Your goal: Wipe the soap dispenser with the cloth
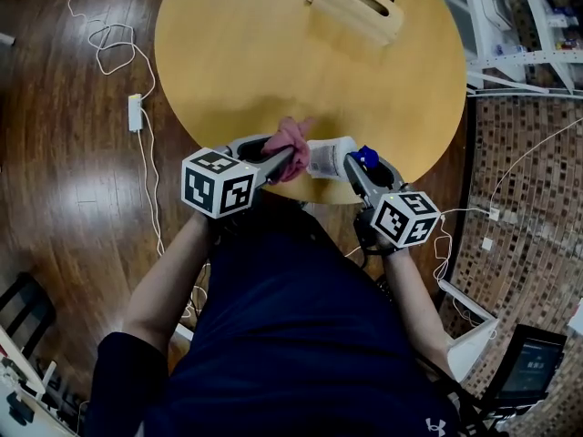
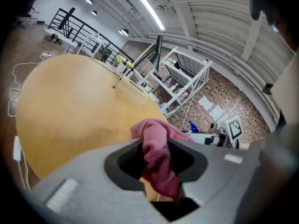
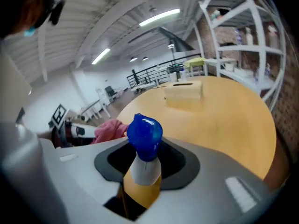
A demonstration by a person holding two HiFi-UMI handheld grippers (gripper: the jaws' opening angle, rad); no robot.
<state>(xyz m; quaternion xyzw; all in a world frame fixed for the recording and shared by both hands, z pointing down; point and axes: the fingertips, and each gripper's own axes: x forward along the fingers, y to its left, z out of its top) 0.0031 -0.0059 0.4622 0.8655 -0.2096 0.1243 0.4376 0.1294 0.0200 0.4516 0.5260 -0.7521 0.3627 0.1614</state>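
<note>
The soap dispenser [image 1: 330, 157] is a white bottle with a blue pump head [image 3: 145, 132]. It lies sideways in the air over the near edge of the round wooden table [image 1: 237, 53]. My right gripper [image 1: 357, 167] is shut on its neck just under the pump; in the right gripper view [image 3: 142, 171] the white neck sits between the jaws. The pink cloth [image 1: 290, 142] is bunched up in my left gripper [image 1: 288, 159], which is shut on it [image 2: 156, 167]. The cloth [image 2: 156, 148] touches the bottle's bottom end.
A pale wooden box [image 1: 357, 5] with a slot handle stands at the table's far side. A white cable and power strip [image 1: 135, 112] lie on the dark wood floor at the left. White shelving [image 1: 519, 25] stands beyond the table at the right.
</note>
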